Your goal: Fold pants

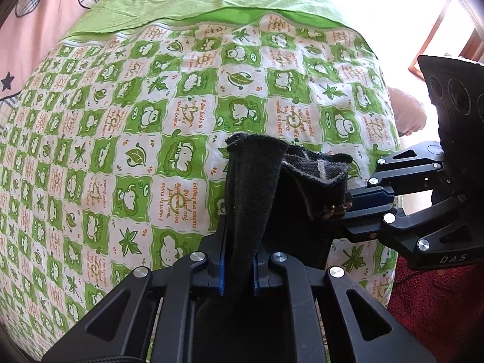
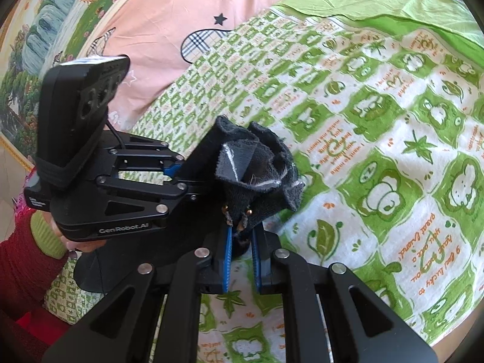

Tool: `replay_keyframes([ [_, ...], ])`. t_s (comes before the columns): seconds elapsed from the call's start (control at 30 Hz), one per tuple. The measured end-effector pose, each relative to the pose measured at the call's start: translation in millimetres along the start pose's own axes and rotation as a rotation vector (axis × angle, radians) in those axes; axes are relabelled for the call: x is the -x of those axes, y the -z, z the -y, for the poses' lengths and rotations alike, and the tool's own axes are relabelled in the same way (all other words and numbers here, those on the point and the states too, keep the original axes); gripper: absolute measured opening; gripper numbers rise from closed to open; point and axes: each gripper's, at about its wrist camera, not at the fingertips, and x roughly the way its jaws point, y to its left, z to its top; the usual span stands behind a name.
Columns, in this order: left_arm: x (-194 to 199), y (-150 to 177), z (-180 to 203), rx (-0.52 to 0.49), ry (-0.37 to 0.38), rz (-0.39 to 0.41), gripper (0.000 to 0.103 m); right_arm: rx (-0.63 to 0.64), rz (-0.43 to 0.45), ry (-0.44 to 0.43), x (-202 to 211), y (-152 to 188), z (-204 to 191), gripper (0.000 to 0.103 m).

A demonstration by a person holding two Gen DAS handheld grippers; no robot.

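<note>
Now the black pants (image 1: 254,181) are lifted above the bed (image 1: 127,139), which is covered by a green and white checked sheet with frogs and leaves. Both tools hold the pants. The left tool (image 1: 238,267) is closed narrow on a thick fold of the dark cloth, which rises up between its blue pads (image 1: 220,275). The right tool (image 2: 242,260) is also closed on the pants, pinching an edge with small metal studs, and the cloth stands up above it in a loose bunch. Relative to the pants, the two tools come from different sides and are very near each other. Beyond the pants, at the far edge of the bed, lies a plain green cloth (image 1: 193,0), and beside it a pink blanket (image 2: 169,15) with checked shapes and stars.
</note>
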Motion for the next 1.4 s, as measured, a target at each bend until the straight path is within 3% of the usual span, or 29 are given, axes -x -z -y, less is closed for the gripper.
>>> replay_keyframes([
  [0.23,41,22,-3,0.051,-0.017,0.082,0.009,0.089,0.023,-0.058,10,-3,-32,0.012],
  [0.47,91,66,-5,0.118,-0.076,0.155,0.009,0.225,0.021,-0.135,13,-3,-92,0.013],
  [0.77,146,165,-30,0.295,-0.160,0.217,0.009,0.391,-0.065,-0.284,-19,17,-178,0.012],
  [1.07,152,265,-48,0.491,-0.198,0.228,0.009,0.471,-0.225,-0.404,-77,50,-235,0.012],
  [1.4,135,323,-53,0.642,-0.222,0.217,0.008,0.494,-0.360,-0.411,-125,73,-251,0.013],
])
